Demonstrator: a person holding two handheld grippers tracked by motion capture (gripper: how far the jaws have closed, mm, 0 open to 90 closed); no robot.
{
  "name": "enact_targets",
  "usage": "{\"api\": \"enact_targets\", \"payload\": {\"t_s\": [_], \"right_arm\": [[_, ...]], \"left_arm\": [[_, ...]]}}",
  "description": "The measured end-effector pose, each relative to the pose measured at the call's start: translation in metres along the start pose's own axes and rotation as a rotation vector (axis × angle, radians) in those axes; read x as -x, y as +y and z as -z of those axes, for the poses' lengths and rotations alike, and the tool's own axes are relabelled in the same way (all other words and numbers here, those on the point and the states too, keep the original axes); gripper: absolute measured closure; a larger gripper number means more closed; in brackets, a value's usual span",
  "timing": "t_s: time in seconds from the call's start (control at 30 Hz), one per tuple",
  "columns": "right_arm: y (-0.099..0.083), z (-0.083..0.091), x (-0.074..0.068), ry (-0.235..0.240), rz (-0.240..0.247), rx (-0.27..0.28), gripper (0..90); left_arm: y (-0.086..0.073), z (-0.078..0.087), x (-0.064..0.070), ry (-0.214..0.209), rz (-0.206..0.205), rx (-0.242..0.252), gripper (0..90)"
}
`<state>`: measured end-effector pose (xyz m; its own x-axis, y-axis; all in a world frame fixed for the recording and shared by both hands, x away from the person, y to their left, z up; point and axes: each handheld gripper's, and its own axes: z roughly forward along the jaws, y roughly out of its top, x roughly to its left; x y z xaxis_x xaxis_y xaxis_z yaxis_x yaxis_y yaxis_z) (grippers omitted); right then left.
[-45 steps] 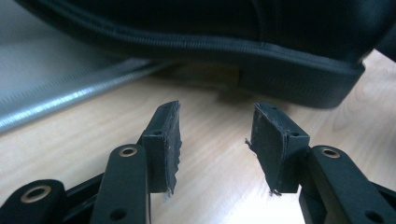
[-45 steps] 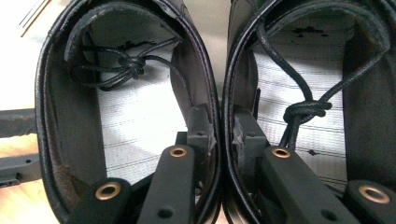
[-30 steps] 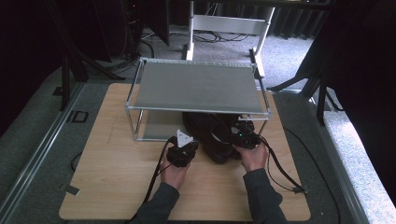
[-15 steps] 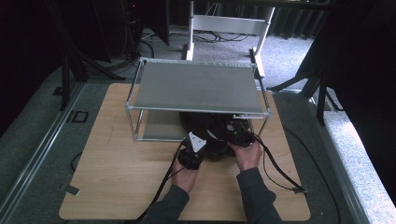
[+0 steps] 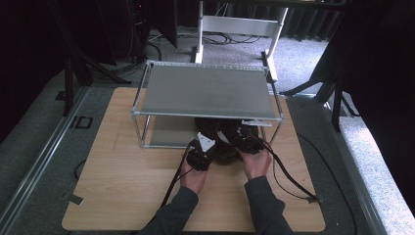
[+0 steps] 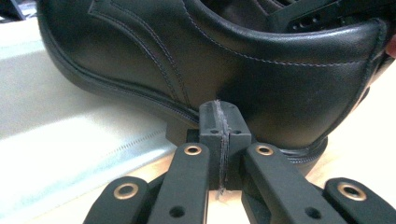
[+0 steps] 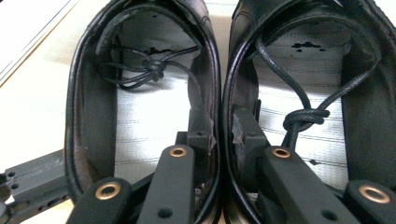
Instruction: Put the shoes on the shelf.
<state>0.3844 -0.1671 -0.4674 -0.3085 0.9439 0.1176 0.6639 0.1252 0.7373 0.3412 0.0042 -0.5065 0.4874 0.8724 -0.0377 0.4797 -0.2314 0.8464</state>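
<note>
- Ok so I've got a pair of black leather shoes (image 5: 222, 142) sitting on the wooden tabletop (image 5: 122, 171), at the front edge of a metal-framed shelf rack (image 5: 205, 90), toes tucked under its top shelf and heels poking out toward me.
- Right tongs (image 7: 223, 128) come at the pair from the heel end. One jaw is down inside the left-hand shoe (image 7: 140, 93) and the other inside the right-hand shoe (image 7: 303, 84) as that camera sees them, so they're pinching the two inner walls together. They're gripping both shoes at once, basically.
- Both shoes have their laces (image 7: 149, 70) knotted and stuffed inside on the pale insoles.
- Left tongs (image 6: 219, 135) are closed, jaw tips pressed flat together with nothing between them. The tips sit right up against the outer side of a shoe (image 6: 210, 60), low down near where the heel block meets the sole. I can't say for sure whether they touch it.
- In the high view the left tongs (image 5: 201, 152) are just left of the shoes and the right tongs (image 5: 244, 139) are over the heels, with the person's hands behind them and cables trailing back across the tabletop.
- The rack's lower level has a grey sheet (image 5: 164, 132) on it, left of the shoes.
</note>
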Motion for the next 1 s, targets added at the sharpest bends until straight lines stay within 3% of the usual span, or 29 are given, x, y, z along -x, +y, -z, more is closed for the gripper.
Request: {"api": "enact_targets", "payload": {"t_s": [0.23,0.57,1.0], "right_arm": [[-0.003,-0.005,-0.004,-0.051,0.015,0.065,79.8],[-0.008,-0.022,-0.009,-0.086,-0.021,0.103,79.6],[-0.008,-0.035,-0.021,-0.137,-0.007,0.137,79.5]], "left_arm": [[0.002,-0.012,-0.005,0.012,-0.022,0.002,90.0],[0.003,-0.031,-0.015,0.058,-0.044,-0.003,90.0],[0.001,-0.040,-0.026,0.078,-0.066,0.002,90.0]]}}
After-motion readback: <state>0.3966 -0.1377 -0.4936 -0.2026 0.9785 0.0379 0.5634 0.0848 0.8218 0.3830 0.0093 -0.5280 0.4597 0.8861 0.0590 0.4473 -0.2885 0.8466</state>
